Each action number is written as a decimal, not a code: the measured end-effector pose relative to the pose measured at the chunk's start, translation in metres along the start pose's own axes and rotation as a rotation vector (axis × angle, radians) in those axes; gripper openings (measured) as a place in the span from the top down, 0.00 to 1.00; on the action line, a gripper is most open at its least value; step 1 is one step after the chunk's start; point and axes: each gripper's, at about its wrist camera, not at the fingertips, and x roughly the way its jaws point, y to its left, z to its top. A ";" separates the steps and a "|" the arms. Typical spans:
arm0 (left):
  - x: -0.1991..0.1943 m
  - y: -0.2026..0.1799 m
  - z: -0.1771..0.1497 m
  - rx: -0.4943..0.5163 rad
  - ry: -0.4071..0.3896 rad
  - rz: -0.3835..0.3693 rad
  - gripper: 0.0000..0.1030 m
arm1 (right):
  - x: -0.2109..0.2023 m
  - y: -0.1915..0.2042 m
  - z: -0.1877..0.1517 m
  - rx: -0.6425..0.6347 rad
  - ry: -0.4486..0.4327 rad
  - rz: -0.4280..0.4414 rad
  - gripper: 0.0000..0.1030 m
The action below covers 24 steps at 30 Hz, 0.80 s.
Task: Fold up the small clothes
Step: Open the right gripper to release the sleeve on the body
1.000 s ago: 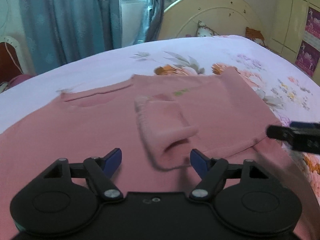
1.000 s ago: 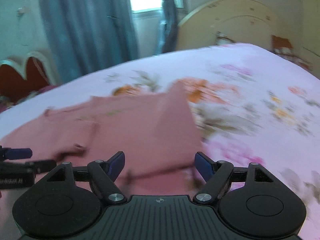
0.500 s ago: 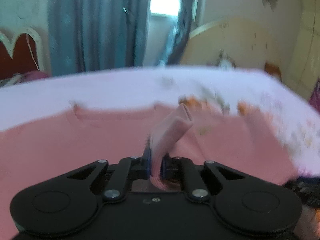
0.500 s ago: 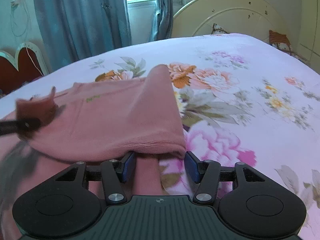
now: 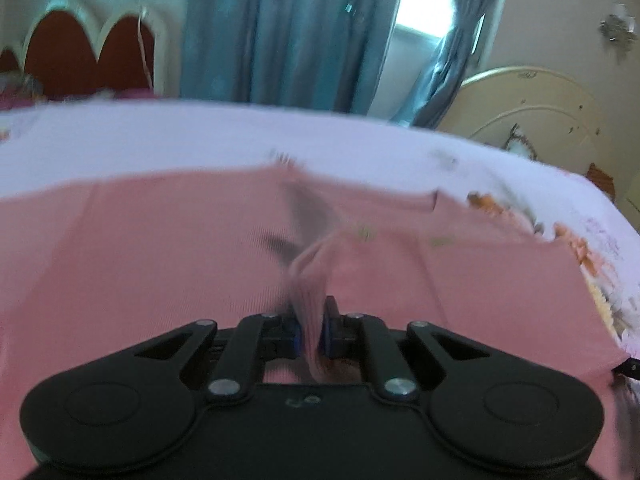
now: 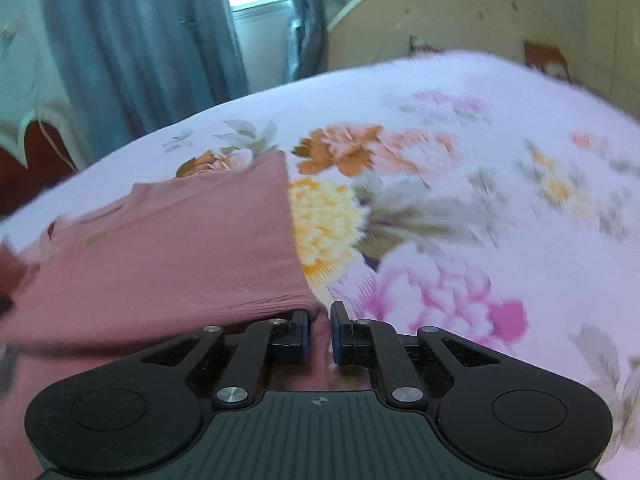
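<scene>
Pink knit, soft and finely ribbed: small sweater spread flat across a floral bedsheet, with its neckline toward twelve o'clock and a folded-over layer along the three o'clock side. Blurred in the left wrist view, yet plainly pulled up into a narrow ridge of fabric at the centre. Sharper at the right wrist, where the folded side edge runs from twelve down to six o'clock, beside printed orange, yellow and magenta blooms.

Left tongs closed tight on that raised ridge, blue pads pressing the pink cloth from both sides, pointing down at a slant toward the bed. Right tongs likewise pinched on the sweater's near corner at six o'clock, a strip of pink caught between the pads, angled downward too. Blue curtains and a cream headboard beyond, toward twelve o'clock.
</scene>
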 end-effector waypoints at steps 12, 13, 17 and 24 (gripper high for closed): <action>-0.040 0.032 0.017 -0.004 -0.128 0.161 0.70 | -0.038 -0.009 0.021 -0.060 -0.079 -0.003 0.53; -0.039 0.029 0.018 0.014 -0.130 0.148 0.70 | -0.031 -0.006 0.028 -0.073 -0.074 0.004 0.53; -0.020 0.008 0.023 0.059 -0.078 0.045 0.70 | 0.005 0.003 0.051 -0.065 -0.037 0.045 0.53; 0.015 -0.005 0.007 0.101 -0.002 0.060 0.67 | 0.072 0.031 0.080 -0.130 0.014 0.061 0.53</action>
